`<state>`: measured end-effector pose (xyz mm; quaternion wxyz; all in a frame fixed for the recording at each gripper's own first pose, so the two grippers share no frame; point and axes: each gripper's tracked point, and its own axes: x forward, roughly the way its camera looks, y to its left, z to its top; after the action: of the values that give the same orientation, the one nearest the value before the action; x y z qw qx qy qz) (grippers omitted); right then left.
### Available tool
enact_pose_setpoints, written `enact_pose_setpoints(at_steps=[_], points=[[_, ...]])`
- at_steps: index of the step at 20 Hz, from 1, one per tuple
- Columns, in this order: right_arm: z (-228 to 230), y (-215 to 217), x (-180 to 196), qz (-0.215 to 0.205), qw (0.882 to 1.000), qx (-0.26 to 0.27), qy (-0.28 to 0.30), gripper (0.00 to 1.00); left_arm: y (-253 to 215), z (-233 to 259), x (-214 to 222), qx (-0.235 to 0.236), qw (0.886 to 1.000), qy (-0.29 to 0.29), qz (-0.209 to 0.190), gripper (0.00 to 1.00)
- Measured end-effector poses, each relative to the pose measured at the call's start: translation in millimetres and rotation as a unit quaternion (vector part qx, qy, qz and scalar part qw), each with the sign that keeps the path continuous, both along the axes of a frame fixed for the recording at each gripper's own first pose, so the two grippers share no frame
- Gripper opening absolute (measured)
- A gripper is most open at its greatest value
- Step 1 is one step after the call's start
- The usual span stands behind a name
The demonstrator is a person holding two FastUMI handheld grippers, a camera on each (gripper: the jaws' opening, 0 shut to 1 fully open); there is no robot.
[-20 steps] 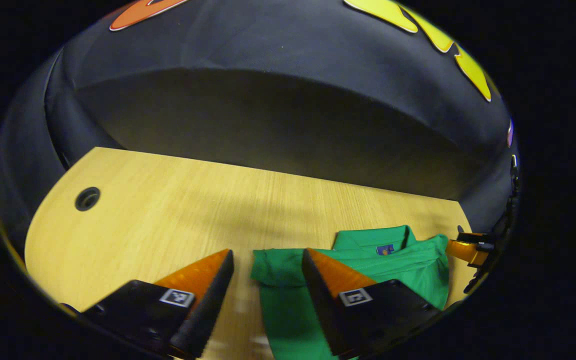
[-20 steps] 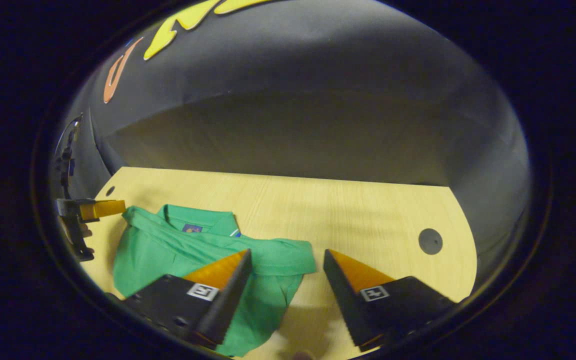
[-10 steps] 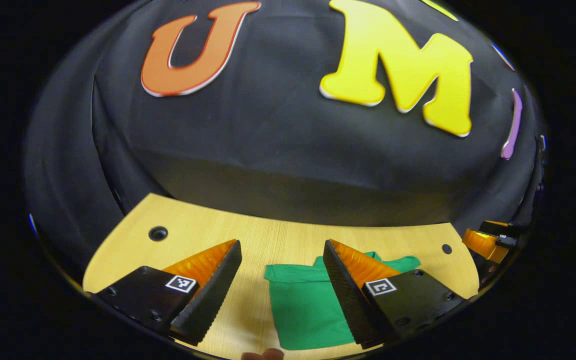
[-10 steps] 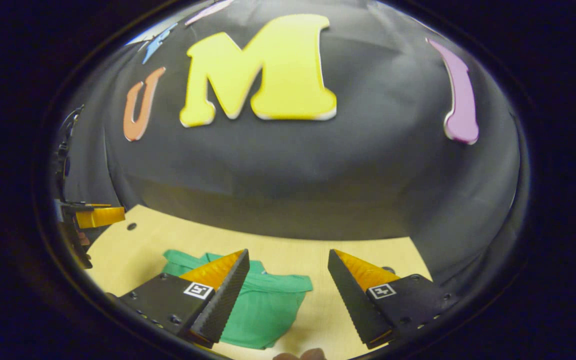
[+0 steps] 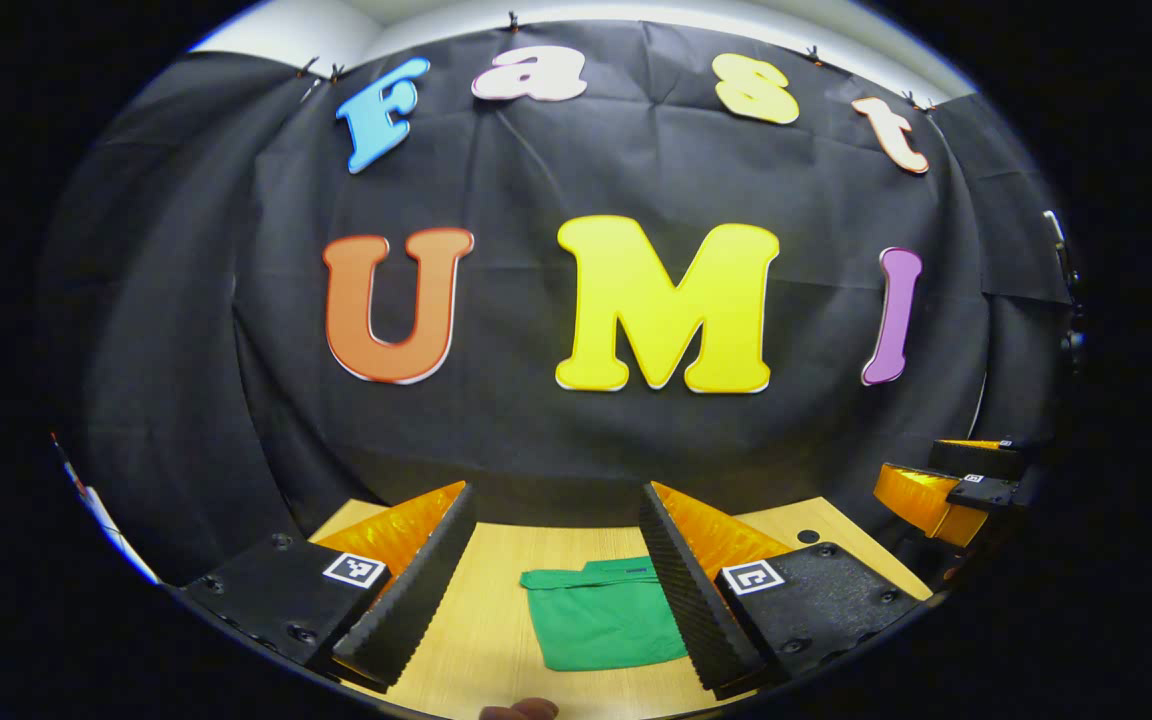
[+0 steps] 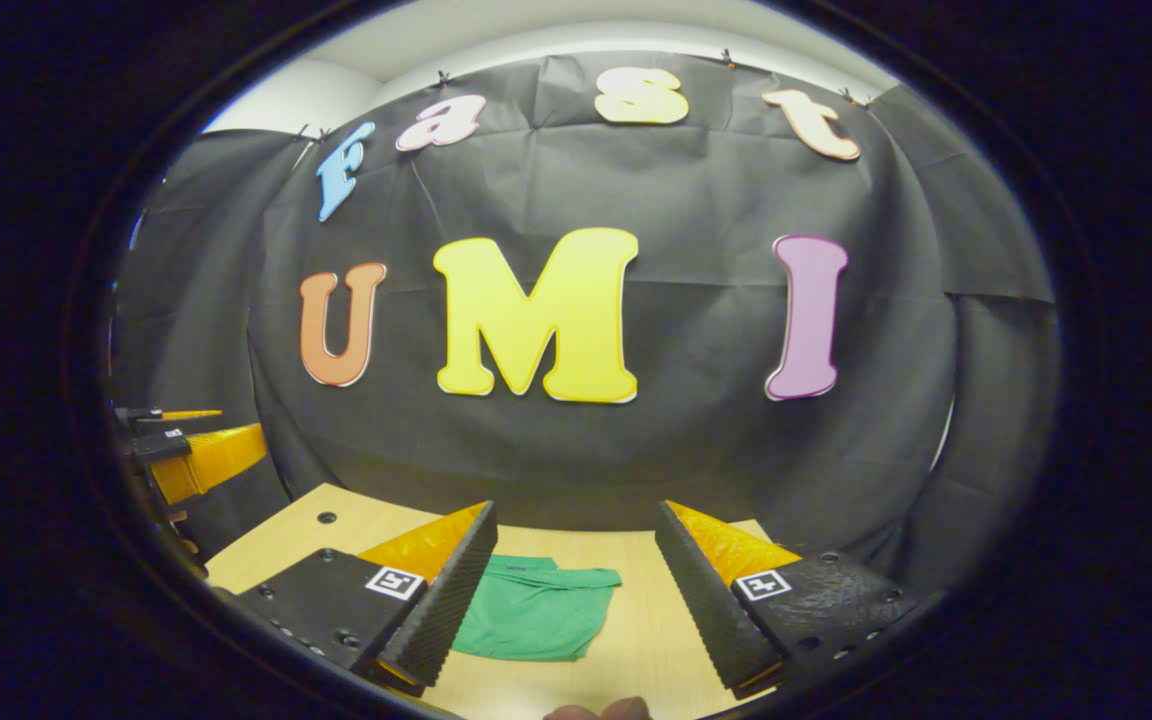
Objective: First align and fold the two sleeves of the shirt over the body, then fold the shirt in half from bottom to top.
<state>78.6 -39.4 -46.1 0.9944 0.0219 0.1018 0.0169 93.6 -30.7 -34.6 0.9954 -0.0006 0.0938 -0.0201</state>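
Note:
A green shirt [image 5: 601, 620] lies folded into a compact rectangle on the light wooden table [image 5: 481, 640], collar toward the booth wall. In the left gripper view my left gripper [image 5: 551, 585] hovers well above and in front of it, open, nothing between its fingers. The right gripper view shows the same shirt [image 6: 531, 615] beneath my right gripper [image 6: 576, 595], which is also open and holds nothing. The right gripper [image 5: 946, 485] appears at the right edge of the left gripper view, and the left gripper [image 6: 191, 450] at the left edge of the right gripper view.
The table has round cable holes near its back corners [image 5: 808, 537] [image 6: 326, 518]. The black booth wall rises right behind the table. A fingertip [image 6: 596, 710] shows at the bottom edge of each view.
Both grippers have pulled up and back from the shirt and tilted level, so the wall now dominates and the folded shirt looks small and far. Both stayed open.

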Motion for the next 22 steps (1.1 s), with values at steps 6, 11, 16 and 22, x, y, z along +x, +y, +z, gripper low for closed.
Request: enact_pose_setpoints(at_steps=[6,11,16,22], points=[[19,8,-78,-0.003,0.999,0.004,-0.038,0.96,-3,14,-68,-0.002,0.999,-0.024,0.023,1.0],[13,17,-96,0.01,0.999,-0.016,-0.038,0.94,-13,16,-85,0.007,0.999,-0.03,0.017,1.0],[14,16,-92,0.01,0.999,-0.014,-0.037,0.98,-19,15,-84,0.007,0.999,-0.03,0.011,1.0],[18,13,-85,0.005,0.999,-0.016,-0.046,0.98,-20,15,-78,0.008,0.999,-0.031,0.017,1.0]])
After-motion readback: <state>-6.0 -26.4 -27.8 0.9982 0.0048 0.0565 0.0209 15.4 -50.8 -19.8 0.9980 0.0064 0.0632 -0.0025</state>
